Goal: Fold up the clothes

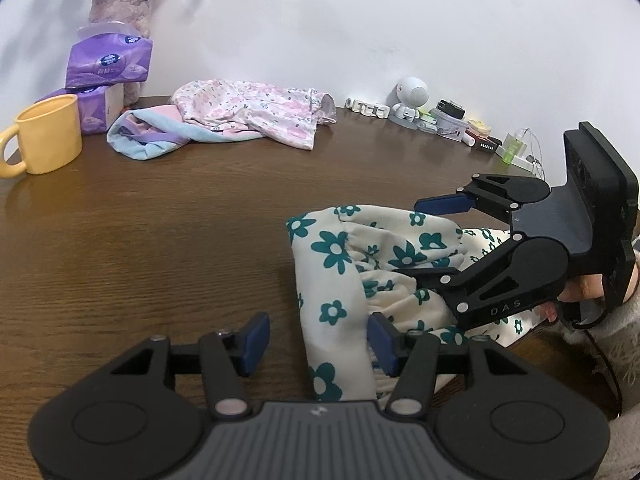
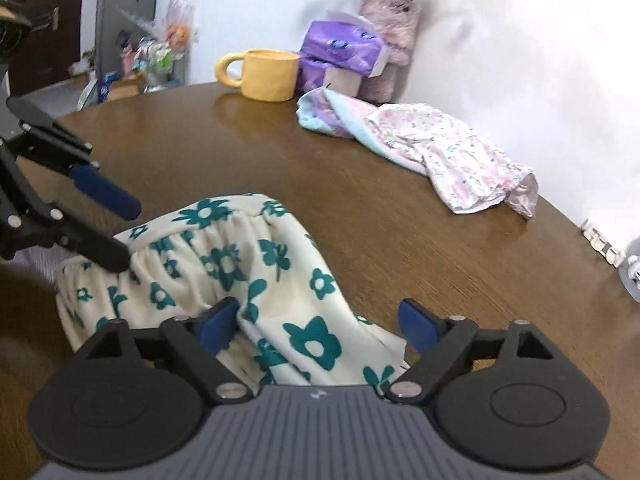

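A cream garment with teal flowers (image 1: 352, 268) lies bunched at the near edge of the brown table (image 1: 180, 220); it also shows in the right wrist view (image 2: 248, 276). My left gripper (image 1: 318, 340) is open, its jaws either side of a fold of the garment, not closed on it. My right gripper (image 2: 320, 320) is open over the garment's near part. In the left wrist view the right gripper (image 1: 420, 236) straddles the garment's gathered waistband. In the right wrist view the left gripper (image 2: 124, 232) is open at the waistband.
A pink floral garment (image 1: 260, 112) and a blue-and-pink cloth (image 1: 148, 136) lie at the table's far side. A yellow mug (image 1: 48, 140), purple tissue packs (image 1: 108, 64) and a vase (image 1: 120, 8) stand at far left. Small gadgets (image 1: 440, 116) line the wall at right.
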A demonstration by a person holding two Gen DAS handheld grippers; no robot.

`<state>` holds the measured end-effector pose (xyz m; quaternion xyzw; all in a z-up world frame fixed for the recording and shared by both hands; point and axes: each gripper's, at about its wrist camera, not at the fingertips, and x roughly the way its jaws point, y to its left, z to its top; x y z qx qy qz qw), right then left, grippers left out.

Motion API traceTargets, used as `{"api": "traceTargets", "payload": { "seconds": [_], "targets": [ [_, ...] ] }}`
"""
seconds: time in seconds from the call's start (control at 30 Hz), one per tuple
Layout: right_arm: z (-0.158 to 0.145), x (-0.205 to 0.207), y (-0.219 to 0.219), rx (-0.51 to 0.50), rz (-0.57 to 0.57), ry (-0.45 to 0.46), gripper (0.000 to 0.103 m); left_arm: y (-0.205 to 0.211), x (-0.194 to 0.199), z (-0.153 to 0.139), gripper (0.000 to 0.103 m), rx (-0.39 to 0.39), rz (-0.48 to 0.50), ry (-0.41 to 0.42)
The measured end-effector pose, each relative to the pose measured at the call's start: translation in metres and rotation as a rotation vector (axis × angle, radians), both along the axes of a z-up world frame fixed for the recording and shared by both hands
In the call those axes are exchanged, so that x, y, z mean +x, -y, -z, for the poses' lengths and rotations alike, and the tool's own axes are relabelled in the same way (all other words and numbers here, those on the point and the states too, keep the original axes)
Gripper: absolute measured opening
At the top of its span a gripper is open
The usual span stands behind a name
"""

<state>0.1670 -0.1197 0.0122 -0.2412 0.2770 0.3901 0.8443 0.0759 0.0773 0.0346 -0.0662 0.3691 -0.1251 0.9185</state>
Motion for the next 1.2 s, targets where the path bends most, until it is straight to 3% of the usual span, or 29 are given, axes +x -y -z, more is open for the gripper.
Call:
{"api": "traceTargets", "payload": {
  "seconds": [0.2,0.27,0.4,0.57,1.03,1.2],
  "targets": [
    [-0.008,-0.003,0.013,0.147,0.022,-0.031,0.088,0.001,-0.001,0.0,0.054,0.004,0.002,0.001],
    [-0.006,-0.006,0.011,0.121,-0.008,-0.044,0.077,0.001,-0.001,-0.001,0.054,0.002,0.005,0.003],
    [-0.006,-0.009,0.01,0.093,-0.026,-0.063,0.044,0.001,-0.001,-0.001,0.054,-0.003,0.003,0.007],
    [-0.004,-0.011,0.013,0.097,-0.001,-0.09,0.023,-0.002,-0.001,0.001,0.054,-0.026,0.011,0.015],
    [-0.008,-0.024,0.015,0.121,0.076,-0.077,0.023,0.0,-0.007,0.001,0.054,-0.022,0.03,0.046],
    [-0.001,-0.024,0.012,0.087,0.074,-0.086,0.018,0.001,-0.008,0.001,0.054,-0.014,0.032,0.049]
  ]
}}
